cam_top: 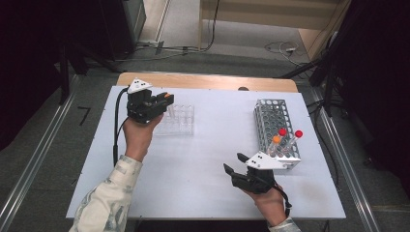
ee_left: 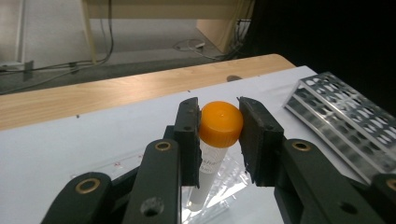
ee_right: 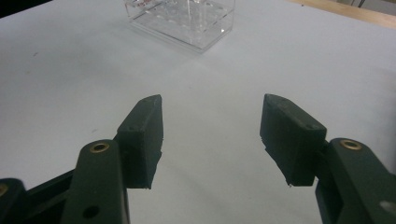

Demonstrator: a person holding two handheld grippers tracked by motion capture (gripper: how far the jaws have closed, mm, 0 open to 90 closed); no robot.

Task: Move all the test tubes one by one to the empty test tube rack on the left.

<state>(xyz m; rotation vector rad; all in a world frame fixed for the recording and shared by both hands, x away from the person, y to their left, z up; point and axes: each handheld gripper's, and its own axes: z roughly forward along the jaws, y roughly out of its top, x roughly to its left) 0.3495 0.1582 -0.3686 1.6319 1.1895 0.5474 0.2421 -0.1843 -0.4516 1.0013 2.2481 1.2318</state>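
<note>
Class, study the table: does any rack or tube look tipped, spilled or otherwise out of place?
The metal rack sits tilted rather than flat, so its three capped tubes lean. The clear rack stands level. Nothing looks spilled or broken. The left gripper grips an orange-capped tube.

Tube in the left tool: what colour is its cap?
Orange cap, clearest in the left gripper view.

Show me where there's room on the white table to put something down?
The widest bare patch on the white table lies in the middle, between the clear rack and the metal rack, reaching the near edge. It gets crowded at the clear rack, where the left gripper holds an orange-capped tube, and around the metal rack beside the open right gripper.
</note>
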